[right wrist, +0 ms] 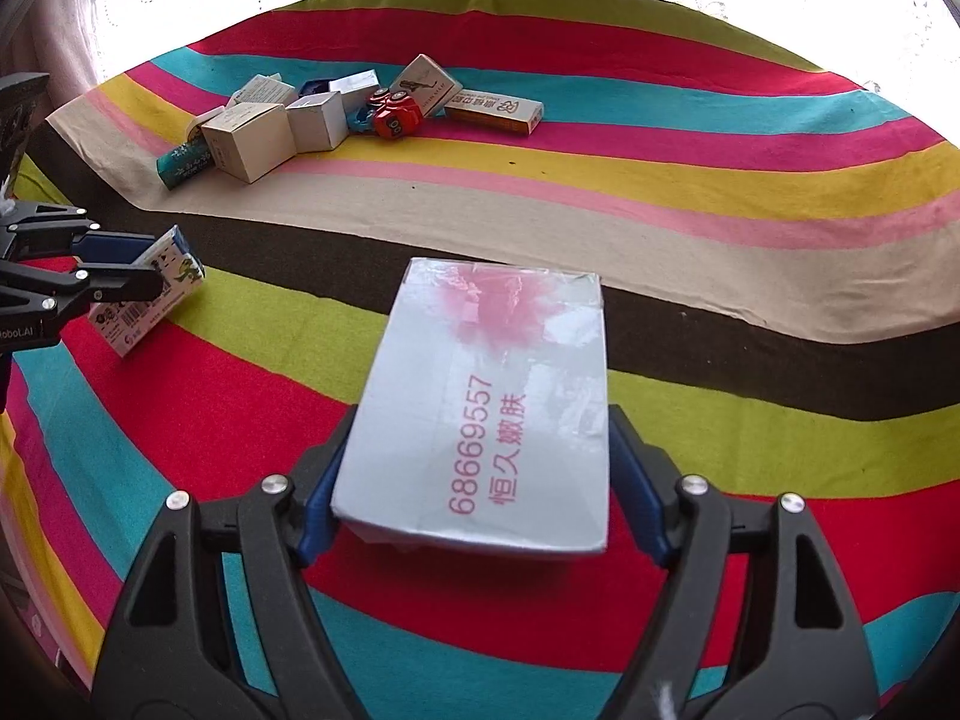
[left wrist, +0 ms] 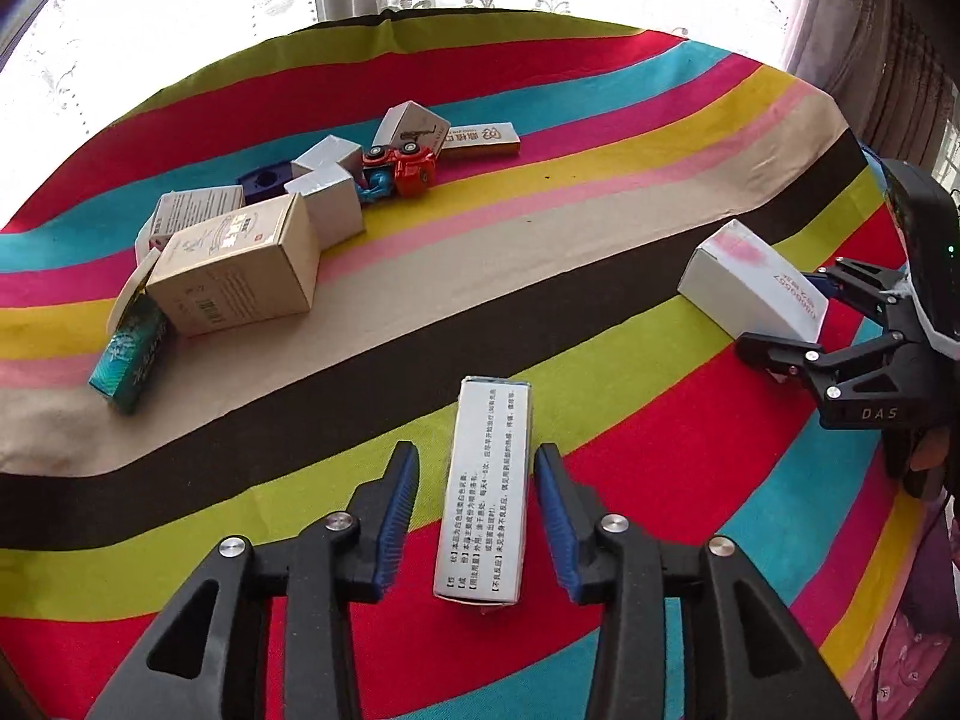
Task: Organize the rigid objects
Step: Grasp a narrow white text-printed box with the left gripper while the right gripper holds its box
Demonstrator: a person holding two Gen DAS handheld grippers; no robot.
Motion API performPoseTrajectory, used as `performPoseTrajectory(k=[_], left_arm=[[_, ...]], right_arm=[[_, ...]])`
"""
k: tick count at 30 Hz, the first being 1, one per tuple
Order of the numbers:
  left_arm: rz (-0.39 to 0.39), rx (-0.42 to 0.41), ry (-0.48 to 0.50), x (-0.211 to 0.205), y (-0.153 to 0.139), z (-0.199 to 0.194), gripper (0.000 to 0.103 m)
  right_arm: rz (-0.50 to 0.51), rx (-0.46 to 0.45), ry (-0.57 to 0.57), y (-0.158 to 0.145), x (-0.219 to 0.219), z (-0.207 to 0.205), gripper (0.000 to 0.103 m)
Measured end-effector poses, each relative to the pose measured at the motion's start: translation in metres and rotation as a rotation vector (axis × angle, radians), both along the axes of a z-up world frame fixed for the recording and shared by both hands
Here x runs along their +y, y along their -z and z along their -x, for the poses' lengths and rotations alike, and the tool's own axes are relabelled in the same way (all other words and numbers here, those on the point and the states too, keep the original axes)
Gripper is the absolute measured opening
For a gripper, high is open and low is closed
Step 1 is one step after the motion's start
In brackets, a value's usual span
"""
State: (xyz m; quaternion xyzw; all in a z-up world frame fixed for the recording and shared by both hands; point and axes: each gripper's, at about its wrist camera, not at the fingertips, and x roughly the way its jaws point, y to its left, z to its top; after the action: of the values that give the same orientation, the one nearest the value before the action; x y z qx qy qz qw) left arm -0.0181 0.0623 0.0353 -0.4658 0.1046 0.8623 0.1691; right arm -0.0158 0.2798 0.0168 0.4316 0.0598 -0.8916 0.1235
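My left gripper [left wrist: 474, 516] is open around a narrow white medicine box [left wrist: 486, 489] that lies on the striped cloth, with gaps between its blue pads and the box. The same box [right wrist: 150, 294] and left gripper [right wrist: 141, 267] show in the right wrist view. My right gripper [right wrist: 480, 474] is shut on a large white box with pink print [right wrist: 486, 402], holding it by its sides. It also shows in the left wrist view [left wrist: 750, 282] with the right gripper [left wrist: 798, 312] at the far right.
A pile at the back left holds a beige carton [left wrist: 240, 267], a teal box [left wrist: 129, 363], grey-white boxes [left wrist: 327, 204], a red toy car [left wrist: 408, 168] and a flat tan box [left wrist: 480, 141]. Curtains hang behind the striped table [left wrist: 600, 228].
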Motion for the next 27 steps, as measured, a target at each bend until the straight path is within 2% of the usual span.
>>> performPoseTrajectory(k=[2, 6, 8, 13, 27], left_arm=[[0.009, -0.015, -0.027, -0.004, 0.007, -0.003, 0.046], [0.016, 0.023, -0.052, -0.008, 0.011, -0.008, 0.045], [-0.005, 0.046, -0.058, -0.01, 0.013, -0.011, 0.025], [-0.063, 0.087, -0.11, -0.018, 0.015, -0.019, 0.025], [-0.044, 0.105, -0.19, -0.02, 0.017, -0.016, 0.028]], right_arm=[[0.001, 0.0, 0.0, 0.0, 0.0, 0.0, 0.078], [0.0, 0.0, 0.001, 0.0, 0.0, -0.001, 0.078], [0.0, 0.0, 0.001, 0.0, 0.0, -0.001, 0.078], [-0.002, 0.0, 0.006, 0.0, 0.001, 0.0, 0.079], [-0.027, -0.019, 0.068, 0.006, 0.002, 0.008, 0.094]])
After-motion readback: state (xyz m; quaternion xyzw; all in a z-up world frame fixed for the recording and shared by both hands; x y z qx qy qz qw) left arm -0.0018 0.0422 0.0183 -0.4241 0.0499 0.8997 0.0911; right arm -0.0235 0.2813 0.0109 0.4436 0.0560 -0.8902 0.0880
